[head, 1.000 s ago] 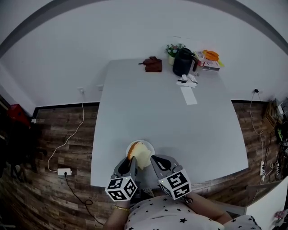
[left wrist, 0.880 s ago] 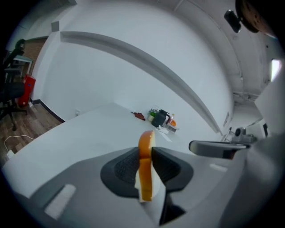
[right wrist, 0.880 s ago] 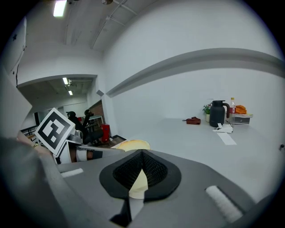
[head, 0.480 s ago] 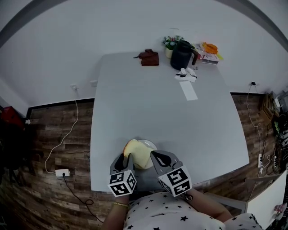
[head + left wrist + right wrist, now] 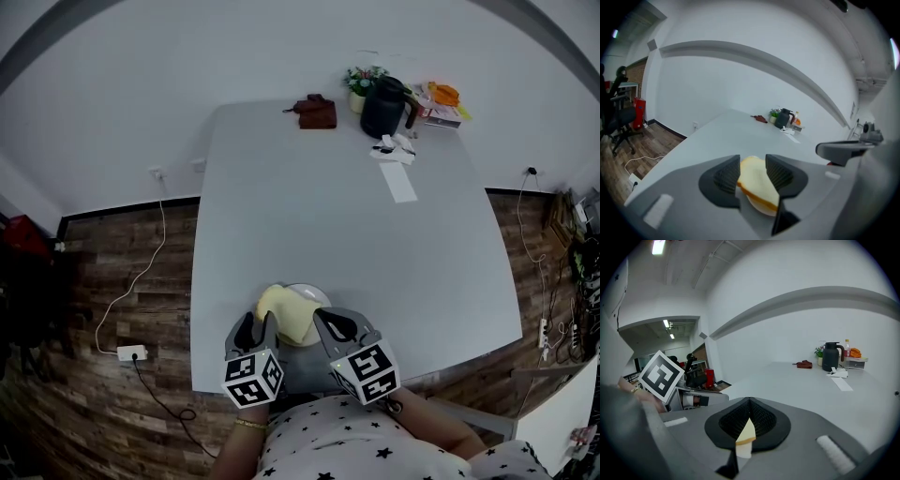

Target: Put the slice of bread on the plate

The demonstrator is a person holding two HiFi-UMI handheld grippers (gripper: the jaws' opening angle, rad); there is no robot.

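A pale slice of bread (image 5: pixel 281 312) with a brown crust lies tilted over a small white plate (image 5: pixel 314 293) near the table's front edge. My left gripper (image 5: pixel 258 330) stands at the slice's left side. In the left gripper view its jaws are opening, with the bread (image 5: pixel 757 183) between the ribbed pads (image 5: pixel 726 174) and a bit of the plate (image 5: pixel 762 207) below. My right gripper (image 5: pixel 323 330) comes in from the right. In the right gripper view that gripper (image 5: pixel 749 420) is shut on a corner of the bread (image 5: pixel 746 433).
At the table's far end stand a black kettle (image 5: pixel 382 106), a small plant (image 5: pixel 361 82), a brown object (image 5: pixel 314 112), orange items (image 5: pixel 442 94) and a paper strip (image 5: pixel 400 183). The table's front edge (image 5: pixel 216 384) is close. A power strip (image 5: pixel 131 353) lies on the floor.
The left gripper's jaws have spread wider around the bread. Both grippers and the slice have sunk a little toward the plate.
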